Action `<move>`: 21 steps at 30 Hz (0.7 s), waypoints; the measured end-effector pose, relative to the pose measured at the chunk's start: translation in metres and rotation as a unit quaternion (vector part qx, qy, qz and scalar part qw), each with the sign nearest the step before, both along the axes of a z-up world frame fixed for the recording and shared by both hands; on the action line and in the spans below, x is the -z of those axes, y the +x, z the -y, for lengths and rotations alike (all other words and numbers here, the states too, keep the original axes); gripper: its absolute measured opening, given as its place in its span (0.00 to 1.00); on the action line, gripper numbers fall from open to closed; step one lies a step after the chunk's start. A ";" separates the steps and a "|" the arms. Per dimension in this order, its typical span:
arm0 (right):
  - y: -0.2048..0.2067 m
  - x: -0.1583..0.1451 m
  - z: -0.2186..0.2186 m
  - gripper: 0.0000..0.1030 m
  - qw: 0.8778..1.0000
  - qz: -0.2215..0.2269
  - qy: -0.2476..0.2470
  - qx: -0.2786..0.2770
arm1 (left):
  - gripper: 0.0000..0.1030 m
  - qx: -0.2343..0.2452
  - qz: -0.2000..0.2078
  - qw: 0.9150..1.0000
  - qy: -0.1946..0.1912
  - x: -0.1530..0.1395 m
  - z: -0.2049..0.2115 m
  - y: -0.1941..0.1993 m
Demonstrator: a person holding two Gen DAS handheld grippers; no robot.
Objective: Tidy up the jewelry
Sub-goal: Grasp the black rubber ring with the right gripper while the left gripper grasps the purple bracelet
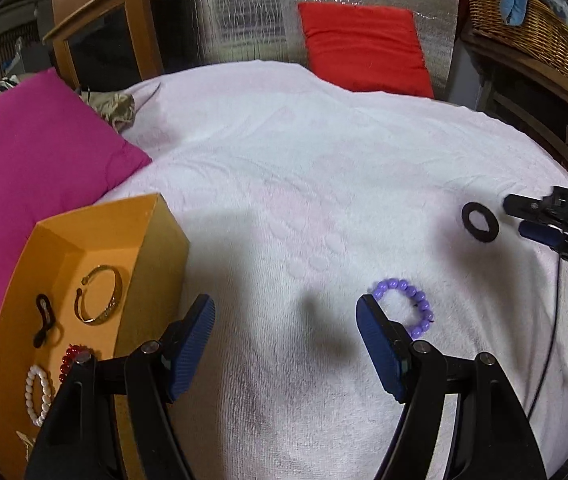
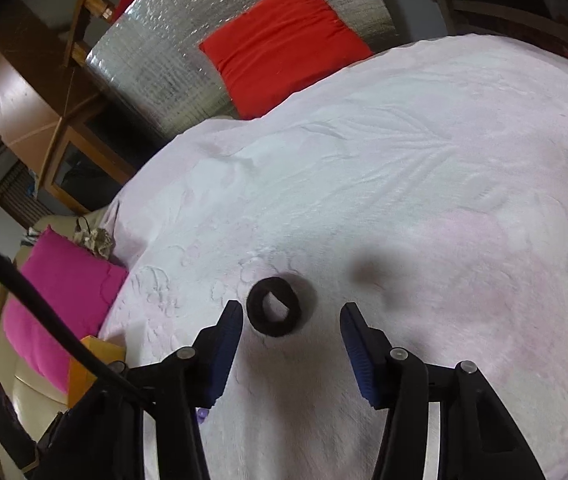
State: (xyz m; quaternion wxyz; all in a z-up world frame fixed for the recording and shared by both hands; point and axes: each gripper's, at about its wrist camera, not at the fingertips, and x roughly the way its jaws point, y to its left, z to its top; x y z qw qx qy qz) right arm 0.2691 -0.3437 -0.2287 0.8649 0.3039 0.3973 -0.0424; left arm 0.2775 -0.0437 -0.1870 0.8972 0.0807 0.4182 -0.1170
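In the left wrist view I have my left gripper (image 1: pixel 286 316) with its jaws wide and nothing between them, hanging over the white towel (image 1: pixel 284 168). The purple bead bracelet (image 1: pixel 408 306) lies on the towel at lower right of centre, just beyond the tip of the right-hand jaw; I cannot tell whether they touch. At lower left sits the orange tray (image 1: pixel 155 248), holding a gold bangle (image 1: pixel 101 294), a black hair tie (image 1: pixel 43 320), a red bead bracelet (image 1: pixel 68 358) and a white bead bracelet (image 1: pixel 37 394). A pink cushion (image 1: pixel 35 160) lies behind the tray, a red cushion (image 1: pixel 364 48) at the top.

At the right edge my right gripper (image 1: pixel 518 216) points at the black ring (image 1: pixel 480 223), near but apart from it. In the right wrist view the right gripper's (image 2: pixel 292 316) jaws stand half open and empty, the black ring (image 2: pixel 273 306) lying flat on the towel just ahead, nearer the left-hand jaw.
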 end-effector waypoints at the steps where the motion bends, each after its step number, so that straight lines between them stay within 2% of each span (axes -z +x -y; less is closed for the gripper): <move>1: 0.004 0.002 -0.003 0.52 1.000 -0.005 -0.009 -0.001 | 0.72 0.002 -0.004 1.000 -0.001 0.001 -0.001 0.000; 5: 0.021 0.015 -0.011 0.50 0.998 -0.033 -0.048 0.010 | 0.72 0.015 -0.015 1.000 0.000 0.006 -0.001 0.001; 8: 0.028 0.020 -0.016 0.37 0.995 -0.038 -0.086 0.012 | 0.72 0.028 -0.021 0.999 0.001 0.008 0.003 0.003; 9: 0.028 0.020 -0.017 0.31 0.995 -0.038 -0.092 0.011 | 0.72 0.033 -0.022 0.999 0.000 0.008 0.004 0.003; 10: 0.028 0.020 -0.019 0.20 0.994 -0.036 -0.098 0.007 | 0.72 0.038 -0.024 0.999 -0.002 0.008 0.006 0.003; 12: 0.027 0.019 -0.020 0.11 0.994 -0.038 -0.106 0.002 | 0.72 0.051 -0.029 0.998 -0.011 0.008 0.011 0.002; 14: 0.023 0.017 -0.018 0.10 0.994 -0.037 -0.107 0.004 | 0.72 0.057 -0.038 0.997 -0.024 0.008 0.014 0.001; 21: 0.001 0.005 -0.006 0.10 0.998 -0.023 -0.061 0.000 | 0.72 0.073 -0.078 0.993 -0.058 0.019 0.031 0.002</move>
